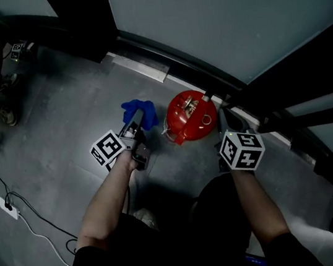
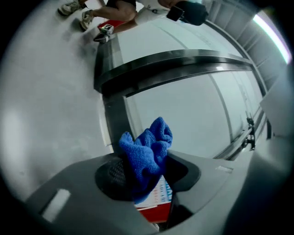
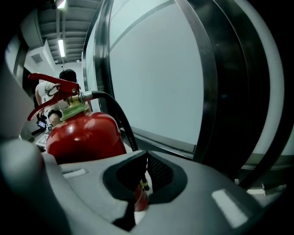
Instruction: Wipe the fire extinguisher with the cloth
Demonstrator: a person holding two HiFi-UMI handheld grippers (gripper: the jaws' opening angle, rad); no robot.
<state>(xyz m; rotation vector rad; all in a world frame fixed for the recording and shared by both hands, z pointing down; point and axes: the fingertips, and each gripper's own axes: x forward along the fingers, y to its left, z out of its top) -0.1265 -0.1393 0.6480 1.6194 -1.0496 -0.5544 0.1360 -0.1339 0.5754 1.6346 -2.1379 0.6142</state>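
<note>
Left tool (image 2: 146, 179) is clamped on the blue cloth (image 2: 148, 149), which bunches up ahead of its jaws. The red fire extinguisher (image 1: 190, 116) stands on the floor (image 1: 69, 113) just to its right, between both tools. Right tool (image 3: 144, 179) is pinched together on the end of the black hose (image 3: 115, 117) — the extinguisher's body rises close at its front-left.

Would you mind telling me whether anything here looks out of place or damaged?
Nothing stands out. The fire extinguisher stands upright by the glass wall, its hose running down into the shut right gripper, and the left gripper holds the bunched blue cloth. No spill or damage shows.
</note>
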